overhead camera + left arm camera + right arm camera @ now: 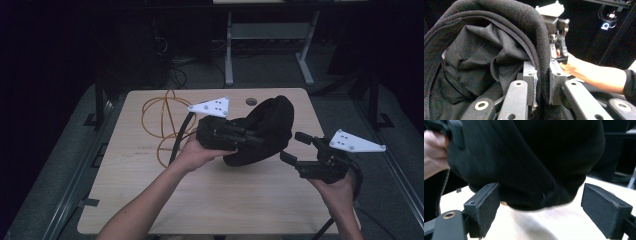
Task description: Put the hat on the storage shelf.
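Note:
A black cloth item (272,120), like a soft cap or bag, hangs lifted above the wooden table (200,200). My left gripper (257,140) is shut on its thick folded rim; in the left gripper view the rim (541,50) is pinched between the two pads of the left gripper (541,75), with the creased lining (486,50) at the left. My right gripper (296,147) stands open just right of the cloth. In the right gripper view the right gripper (541,207) has its pads wide apart below the dark cloth (529,157), not touching it.
An orange cable (160,120) lies coiled on the table's back left. A round hole (251,101) sits near the far edge. Beyond the table stands a desk frame (229,50) on a dark floor. The person's other hand (574,66) appears behind the cloth.

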`<state>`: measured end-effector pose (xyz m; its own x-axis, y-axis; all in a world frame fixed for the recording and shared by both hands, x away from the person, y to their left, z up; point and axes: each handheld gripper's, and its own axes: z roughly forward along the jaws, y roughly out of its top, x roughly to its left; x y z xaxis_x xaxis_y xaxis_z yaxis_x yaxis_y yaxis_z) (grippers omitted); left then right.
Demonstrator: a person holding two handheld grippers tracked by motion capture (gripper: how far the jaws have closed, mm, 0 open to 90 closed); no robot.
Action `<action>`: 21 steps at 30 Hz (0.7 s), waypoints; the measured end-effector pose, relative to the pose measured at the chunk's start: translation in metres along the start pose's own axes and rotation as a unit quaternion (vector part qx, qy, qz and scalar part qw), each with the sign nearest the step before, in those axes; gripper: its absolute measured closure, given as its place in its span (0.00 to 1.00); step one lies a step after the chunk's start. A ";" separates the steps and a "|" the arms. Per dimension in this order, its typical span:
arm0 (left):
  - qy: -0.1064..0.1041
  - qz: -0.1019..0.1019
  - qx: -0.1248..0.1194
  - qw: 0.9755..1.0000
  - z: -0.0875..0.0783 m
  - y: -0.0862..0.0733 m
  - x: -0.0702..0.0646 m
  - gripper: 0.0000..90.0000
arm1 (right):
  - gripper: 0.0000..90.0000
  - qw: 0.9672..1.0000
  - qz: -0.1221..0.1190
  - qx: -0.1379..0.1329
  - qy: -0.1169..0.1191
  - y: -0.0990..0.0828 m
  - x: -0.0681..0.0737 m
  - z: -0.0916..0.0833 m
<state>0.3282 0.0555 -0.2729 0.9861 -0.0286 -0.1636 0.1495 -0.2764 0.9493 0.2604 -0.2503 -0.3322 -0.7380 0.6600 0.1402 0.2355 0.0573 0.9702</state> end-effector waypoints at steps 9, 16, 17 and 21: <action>-0.020 -0.004 0.007 1.000 0.008 0.000 -0.001 0.88 | 0.37 0.999 -0.038 -0.015 -0.002 0.012 0.006 0.008; -0.016 -0.010 0.005 1.000 0.010 0.000 0.001 0.88 | 0.85 0.997 -0.068 -0.019 -0.012 0.012 0.012 0.010; -0.015 -0.011 0.004 1.000 0.009 0.000 0.002 0.87 | 0.90 0.997 -0.070 -0.020 -0.012 0.012 0.012 0.010; -0.010 -0.018 -0.001 1.000 0.007 -0.003 0.005 0.86 | 0.95 0.998 -0.066 -0.016 -0.013 0.014 0.013 0.011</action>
<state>0.3321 0.0499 -0.2785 0.9784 -0.0368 -0.2034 0.1857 -0.2752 0.9433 0.2610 -0.2324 -0.3186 -0.7446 0.6675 0.0066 0.1174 0.1212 0.9857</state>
